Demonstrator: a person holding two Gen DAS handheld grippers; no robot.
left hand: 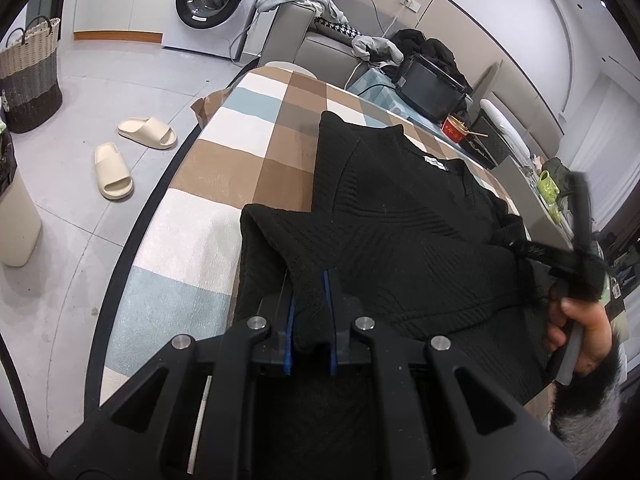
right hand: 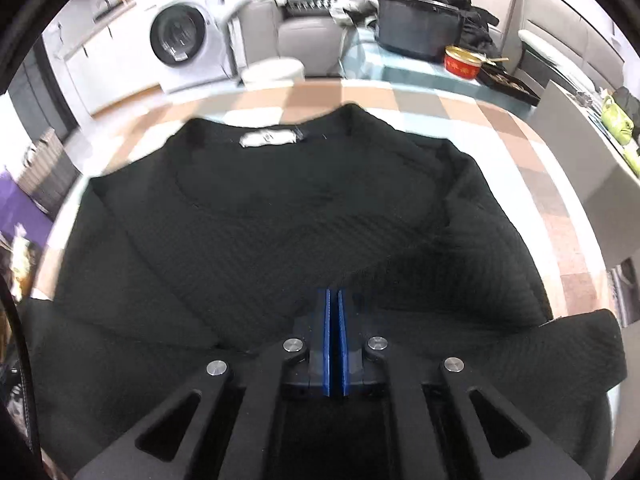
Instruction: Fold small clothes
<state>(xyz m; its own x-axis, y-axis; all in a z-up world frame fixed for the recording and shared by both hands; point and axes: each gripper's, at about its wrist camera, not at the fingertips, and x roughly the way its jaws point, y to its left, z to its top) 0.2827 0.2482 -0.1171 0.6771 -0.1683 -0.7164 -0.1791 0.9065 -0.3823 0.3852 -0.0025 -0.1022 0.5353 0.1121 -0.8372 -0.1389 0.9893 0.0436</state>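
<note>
Black sweater (right hand: 280, 216) lies on the desk (left hand: 224, 160) with a checked cloth, collar and white label (right hand: 269, 137) at the far side. Left gripper (left hand: 310, 292) is clamped on a bunched fold of the sweater's near left edge, knit pinched between blue pads. Right gripper (right hand: 333, 300) has jaws closed tight, pads together, tips down at the sweater's near edge; can't tell whether fabric is caught. Right hand (left hand: 580, 336) visible at sweater's right side.
</note>
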